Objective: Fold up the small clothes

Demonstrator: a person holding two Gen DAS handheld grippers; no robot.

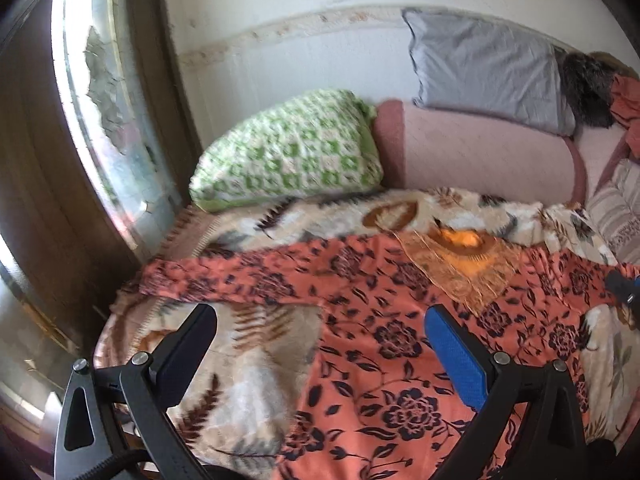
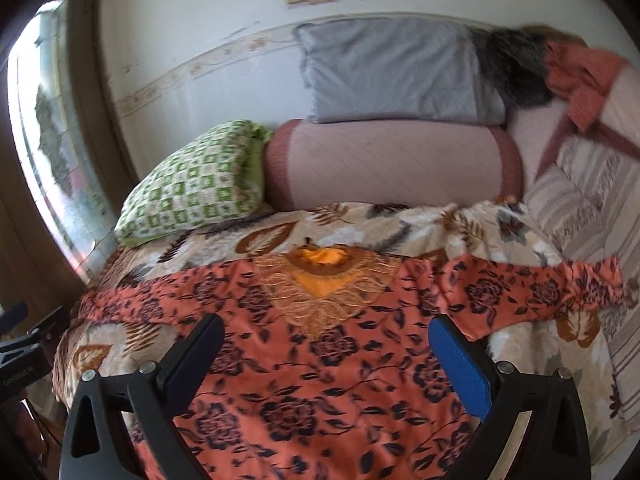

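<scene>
Two hand-held grippers, left hand-held gripper point(image 1: 320, 316), right hand-held gripper point(image 2: 326, 326), both agape; one floral garment point(image 2: 320, 360); three pillows

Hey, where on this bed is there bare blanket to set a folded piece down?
Bare leaf-print blanket runs between the orange floral garment's neckline and the pink bolster, and below its sleeve by the left gripper. Crowded: the bed's middle under the garment, and the head, with the green pillow.

1. Daylight enters through the window point(image 1: 108, 128) on the left, which is blown out to white glare in both views.
2. Lighting over the bed point(image 2: 360, 224) is soft and even, with faint shadows.
3. Fisheye curvature bends the edges; corners go black.
4. Slight blur, perhaps motion, softens the far pillows.
</scene>
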